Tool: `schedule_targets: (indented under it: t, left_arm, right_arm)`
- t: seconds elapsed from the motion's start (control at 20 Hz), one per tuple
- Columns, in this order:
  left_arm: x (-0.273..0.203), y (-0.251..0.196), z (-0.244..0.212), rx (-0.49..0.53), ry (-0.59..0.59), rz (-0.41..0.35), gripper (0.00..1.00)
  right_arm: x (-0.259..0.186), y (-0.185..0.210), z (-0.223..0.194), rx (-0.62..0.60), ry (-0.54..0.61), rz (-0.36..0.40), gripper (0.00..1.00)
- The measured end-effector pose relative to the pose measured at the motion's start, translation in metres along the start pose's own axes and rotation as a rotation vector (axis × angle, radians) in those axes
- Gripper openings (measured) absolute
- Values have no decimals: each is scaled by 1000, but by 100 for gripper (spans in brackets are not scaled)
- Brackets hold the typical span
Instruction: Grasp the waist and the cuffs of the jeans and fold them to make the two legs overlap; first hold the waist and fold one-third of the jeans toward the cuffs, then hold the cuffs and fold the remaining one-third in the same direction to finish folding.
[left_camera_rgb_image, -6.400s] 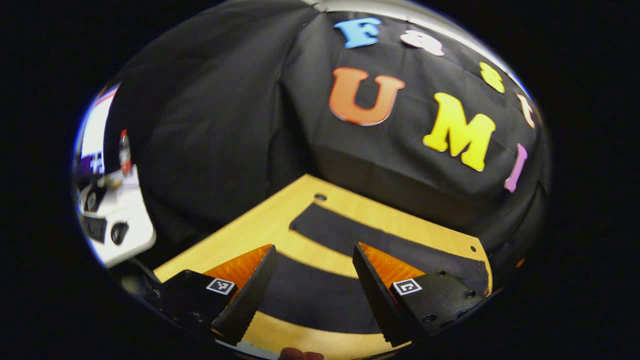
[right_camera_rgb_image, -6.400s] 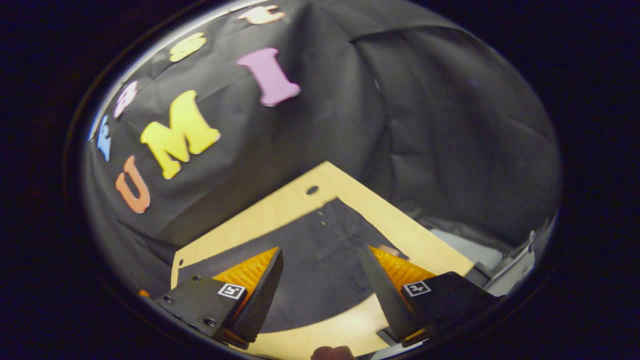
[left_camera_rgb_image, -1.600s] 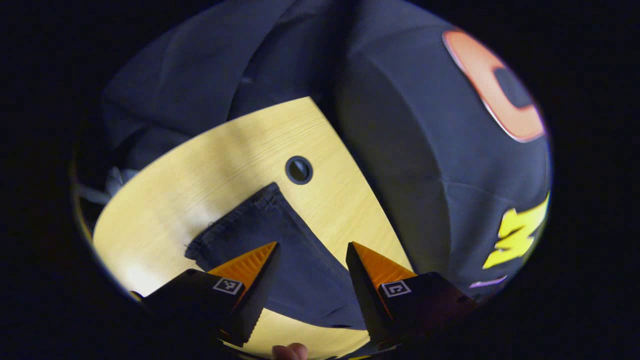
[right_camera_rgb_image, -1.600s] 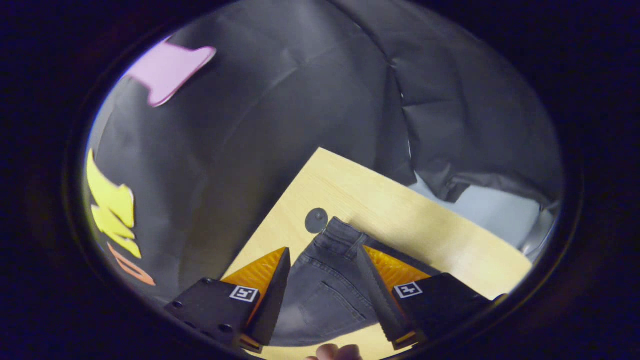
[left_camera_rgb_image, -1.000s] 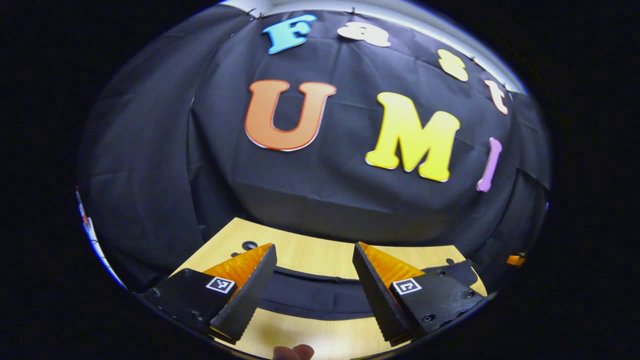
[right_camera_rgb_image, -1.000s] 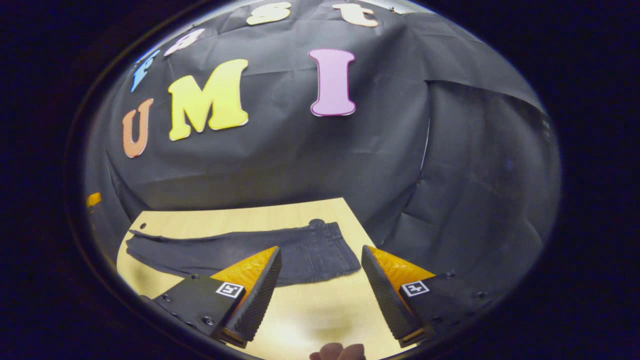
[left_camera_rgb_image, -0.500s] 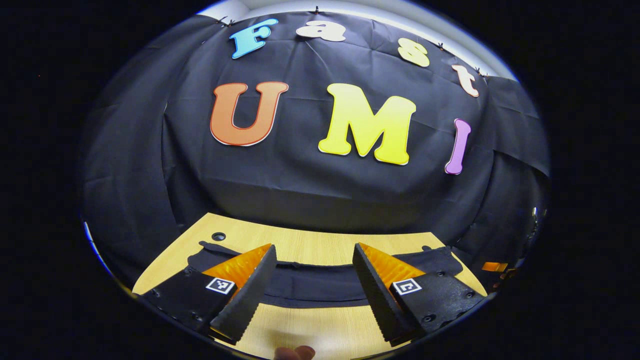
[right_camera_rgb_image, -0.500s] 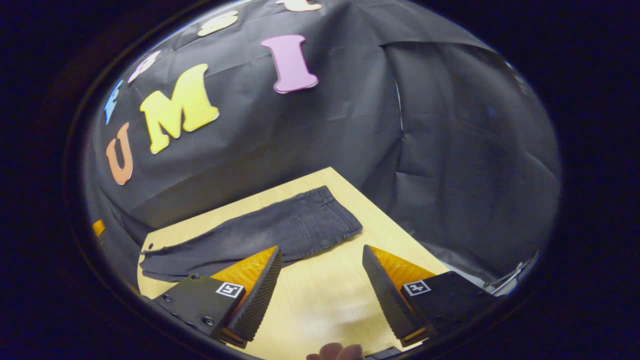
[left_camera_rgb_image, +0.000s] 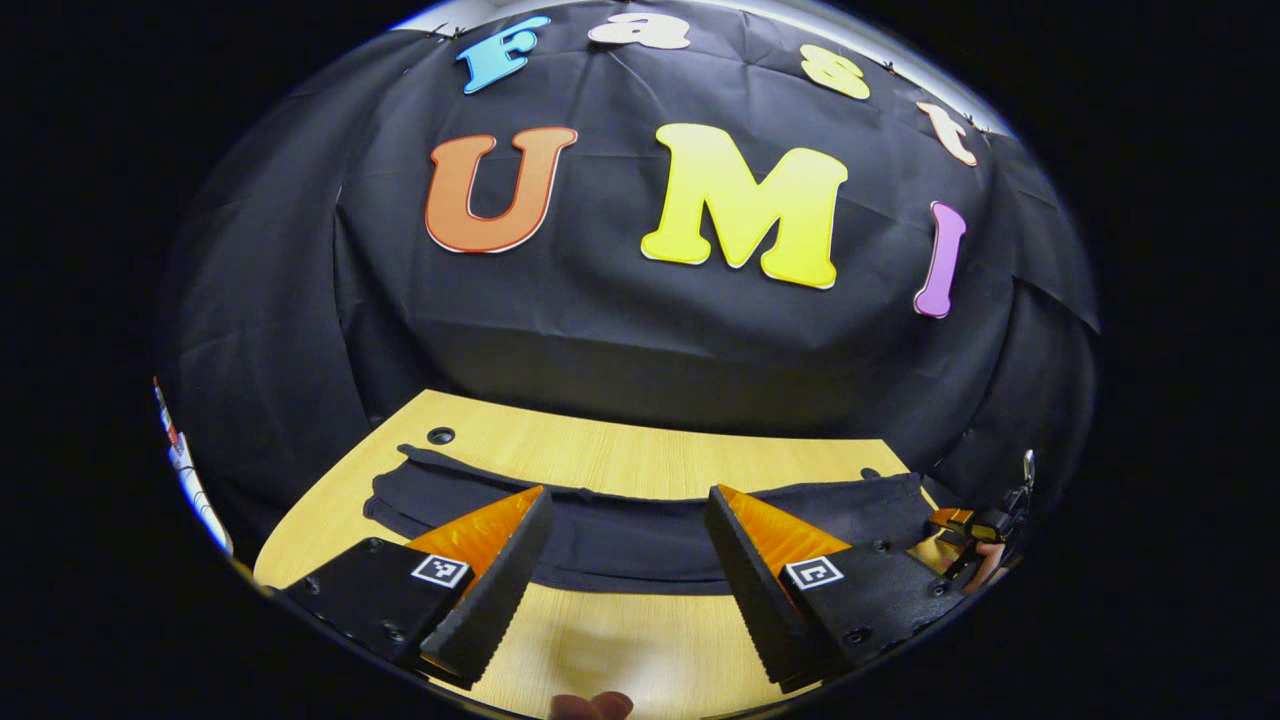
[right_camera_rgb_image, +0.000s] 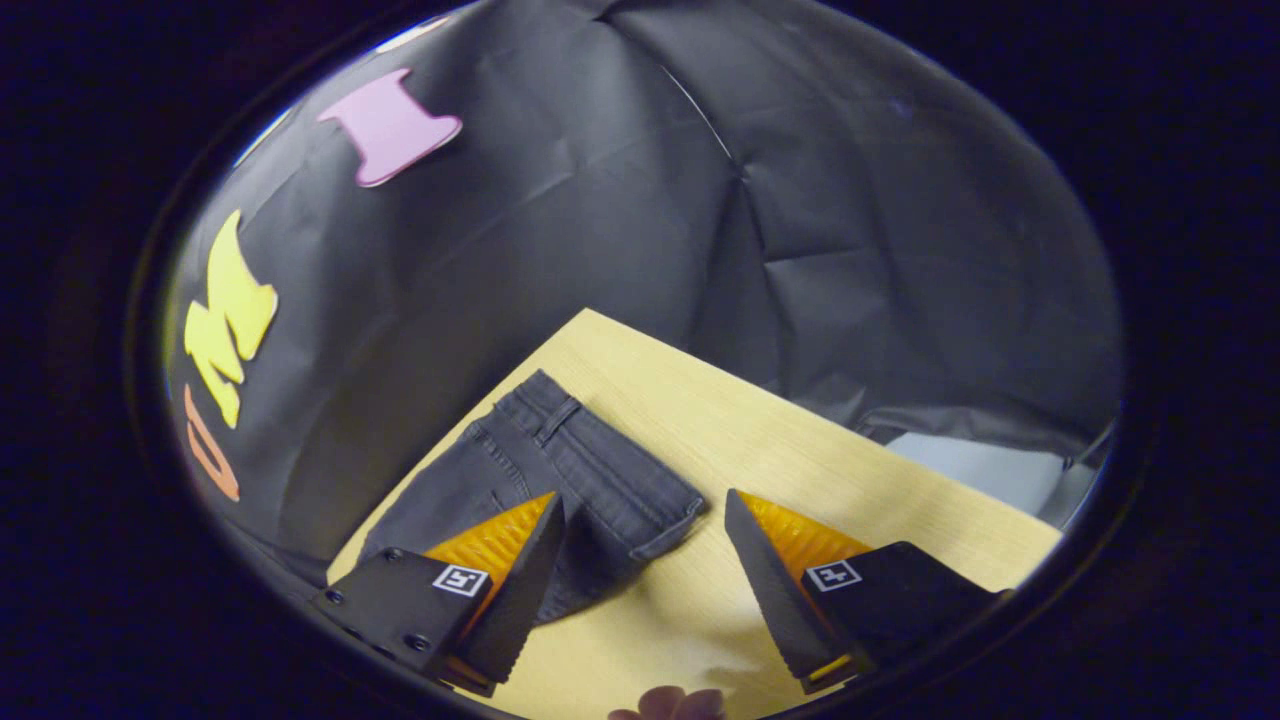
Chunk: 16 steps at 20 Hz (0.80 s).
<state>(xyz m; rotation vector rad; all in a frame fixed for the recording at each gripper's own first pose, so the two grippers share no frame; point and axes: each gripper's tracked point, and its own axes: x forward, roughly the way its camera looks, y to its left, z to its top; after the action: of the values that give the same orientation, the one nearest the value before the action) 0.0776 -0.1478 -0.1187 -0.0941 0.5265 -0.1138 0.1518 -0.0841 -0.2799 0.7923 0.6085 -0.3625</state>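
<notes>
Dark jeans (left_camera_rgb_image: 640, 535) lie flat across the wooden table (left_camera_rgb_image: 620, 460), the two legs stacked one on the other, cuffs at the left end in the left gripper view. Their waist (right_camera_rgb_image: 590, 460) with belt loops shows in the right gripper view, near the table's far corner. My left gripper (left_camera_rgb_image: 625, 560) hangs open above the near edge of the legs, holding nothing. My right gripper (right_camera_rgb_image: 640, 570) is open too, hovering just beside the waist's near corner, nothing between its fingers. The right gripper (left_camera_rgb_image: 975, 530) and the hand holding it appear small at the far right of the left gripper view.
A round hole (left_camera_rgb_image: 440, 436) sits in the table near the cuffs. Black cloth walls close off the back and sides. A pale surface (right_camera_rgb_image: 980, 470) lies beyond the table's right edge. Bare table (right_camera_rgb_image: 800, 440) stretches right of the waist.
Both legs now lie stacked; earlier they were spread apart. Both grippers pulled back from the cuff and waist corners; the right one has since turned and come nearer the waist. Both stayed open.
</notes>
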Motion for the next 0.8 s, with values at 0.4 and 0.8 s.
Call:
schedule_targets:
  t: [0.4, 0.8]
  left_arm:
    - [8, 4, -2, 8, 16, 8, 99]
    - [4, 50, 0, -56, 1, 52, 99]
  right_arm:
    - [22, 22, -8, -334, -29, -78, 78]
    - [10, 44, -2, -221, 0, -91, 9]
